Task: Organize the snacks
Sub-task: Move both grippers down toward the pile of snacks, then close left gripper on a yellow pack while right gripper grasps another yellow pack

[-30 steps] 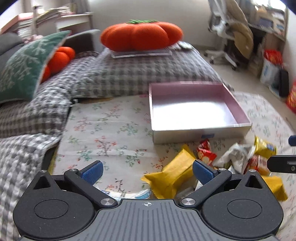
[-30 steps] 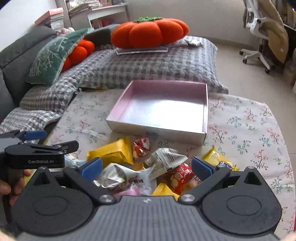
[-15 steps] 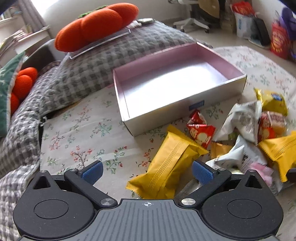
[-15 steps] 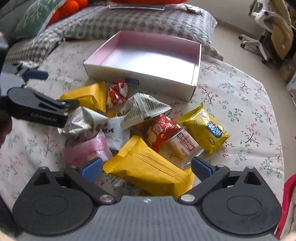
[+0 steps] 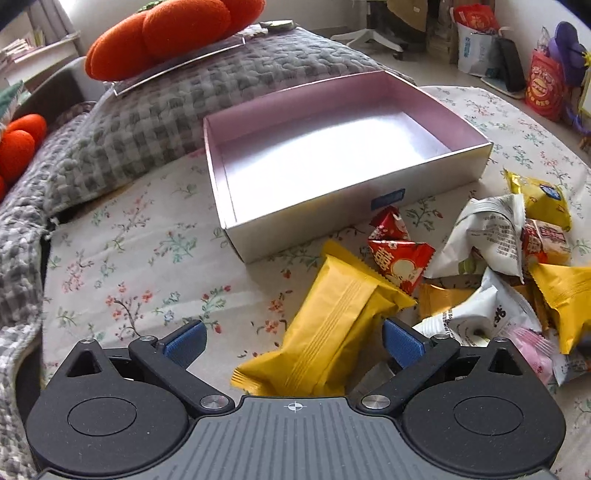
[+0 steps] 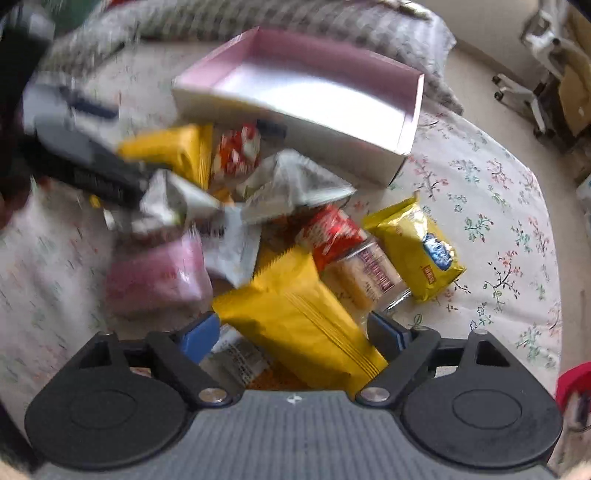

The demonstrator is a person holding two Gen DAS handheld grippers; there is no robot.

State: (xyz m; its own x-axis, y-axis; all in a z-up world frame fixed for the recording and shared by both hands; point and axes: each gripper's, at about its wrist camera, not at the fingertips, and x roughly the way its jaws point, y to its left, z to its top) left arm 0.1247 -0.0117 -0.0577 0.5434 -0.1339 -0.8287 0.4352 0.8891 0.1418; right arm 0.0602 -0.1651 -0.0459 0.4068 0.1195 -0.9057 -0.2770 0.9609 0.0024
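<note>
An empty pink box (image 5: 332, 162) sits on the floral cloth; it also shows in the right wrist view (image 6: 314, 96). A pile of snack packets lies in front of it. My left gripper (image 5: 291, 339) is open, its fingers astride a long yellow packet (image 5: 332, 325), close over it. My right gripper (image 6: 295, 332) is open, its fingers astride another yellow packet (image 6: 295, 317). Red packets (image 5: 399, 258), white packets (image 5: 491, 232), a pink packet (image 6: 159, 273) and a small yellow bag (image 6: 417, 247) lie around. The left gripper (image 6: 85, 158) shows blurred in the right wrist view.
A grey checked cushion (image 5: 166, 107) with an orange pumpkin pillow (image 5: 173, 33) lies behind the box. Bags (image 5: 543, 85) stand on the floor at the right. An office chair (image 6: 546, 74) stands beyond the table's far right edge.
Both grippers have moved down and closer to the snack pile. Each now has a yellow packet between its open fingers. The box has not moved.
</note>
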